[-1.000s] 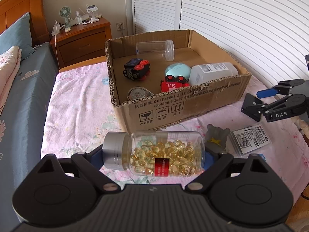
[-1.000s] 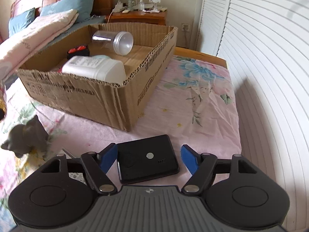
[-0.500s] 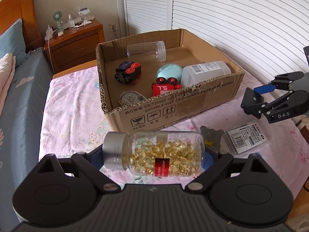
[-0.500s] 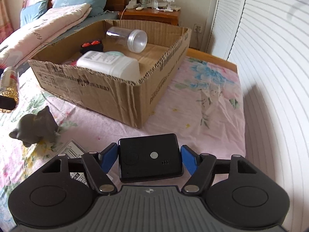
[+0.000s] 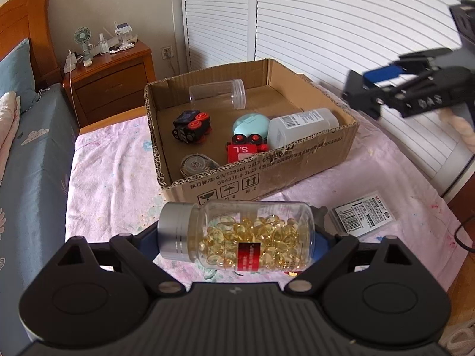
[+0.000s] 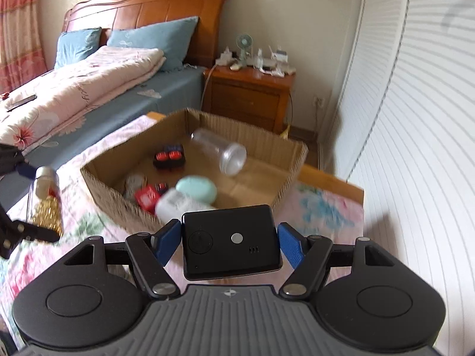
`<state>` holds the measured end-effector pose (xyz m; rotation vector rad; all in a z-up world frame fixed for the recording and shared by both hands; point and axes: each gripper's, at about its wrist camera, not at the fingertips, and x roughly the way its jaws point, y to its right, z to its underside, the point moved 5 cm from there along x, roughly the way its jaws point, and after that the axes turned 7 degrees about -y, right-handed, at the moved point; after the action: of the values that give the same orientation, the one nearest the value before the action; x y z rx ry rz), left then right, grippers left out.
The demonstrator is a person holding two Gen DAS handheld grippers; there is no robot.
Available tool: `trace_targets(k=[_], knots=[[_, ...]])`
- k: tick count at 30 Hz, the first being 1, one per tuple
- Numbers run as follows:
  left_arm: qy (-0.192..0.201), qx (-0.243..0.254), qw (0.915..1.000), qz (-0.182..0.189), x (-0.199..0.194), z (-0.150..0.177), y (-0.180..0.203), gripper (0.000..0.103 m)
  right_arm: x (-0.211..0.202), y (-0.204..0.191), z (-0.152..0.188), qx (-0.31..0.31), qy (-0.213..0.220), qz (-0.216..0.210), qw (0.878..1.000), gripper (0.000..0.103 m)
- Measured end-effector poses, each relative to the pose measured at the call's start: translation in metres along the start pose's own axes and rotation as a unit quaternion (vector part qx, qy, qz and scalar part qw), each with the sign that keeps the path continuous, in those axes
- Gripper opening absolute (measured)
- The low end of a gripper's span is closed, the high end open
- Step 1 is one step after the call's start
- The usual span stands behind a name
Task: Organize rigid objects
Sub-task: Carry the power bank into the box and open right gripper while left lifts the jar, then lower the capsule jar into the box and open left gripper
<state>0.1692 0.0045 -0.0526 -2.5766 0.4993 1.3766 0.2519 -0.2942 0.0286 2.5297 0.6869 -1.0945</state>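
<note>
On your left, your left gripper is clamped on the capsule bottle, which lies sideways between the fingers with its silver cap to the left; compared with a second ago it rides higher above the pink floral sheet and just short of the near wall of the cardboard box, so you judge it is nearly ready to go over the rim. Inside the box already lie a clear jar, a black-and-red toy, a teal case, a red toy and a white bottle. A small labelled packet waits on the sheet, right of the bottle. Farther right, your right gripper is closed on the black device, which a second ago lay on the sheet and is now lifted clear and carried above the box's near edge. Both items look close to release; mind that you lower one at a time so the two tools do not meet over the box.
</note>
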Motion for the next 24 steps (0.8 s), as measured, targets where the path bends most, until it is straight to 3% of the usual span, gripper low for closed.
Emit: trace_targets(k=[6, 12, 19, 24], knots=[[0.012, 0.002, 0.9999, -0.008, -0.011, -0.007, -0.008, 0.093, 0.04, 0.001, -0.035, 0.001, -0.011, -0.006, 1.0, 0.075], [0.032, 0.012, 0.9992, -0.022, -0.016, -0.029, -0.017, 0.093, 0.075, 0.007, -0.043, 0.02, -0.03, 0.001, 0.999, 0.075], [0.041, 0.026, 0.9985, -0.024, 0.0, -0.066, -0.022, 0.093, 0.072, 0.008, -0.036, 0.039, -0.024, -0.003, 0.999, 0.077], [0.039, 0.033, 0.9986, -0.013, 0.016, -0.097, -0.018, 0.093, 0.053, 0.008, -0.026, 0.054, -0.015, 0.005, 0.998, 0.091]])
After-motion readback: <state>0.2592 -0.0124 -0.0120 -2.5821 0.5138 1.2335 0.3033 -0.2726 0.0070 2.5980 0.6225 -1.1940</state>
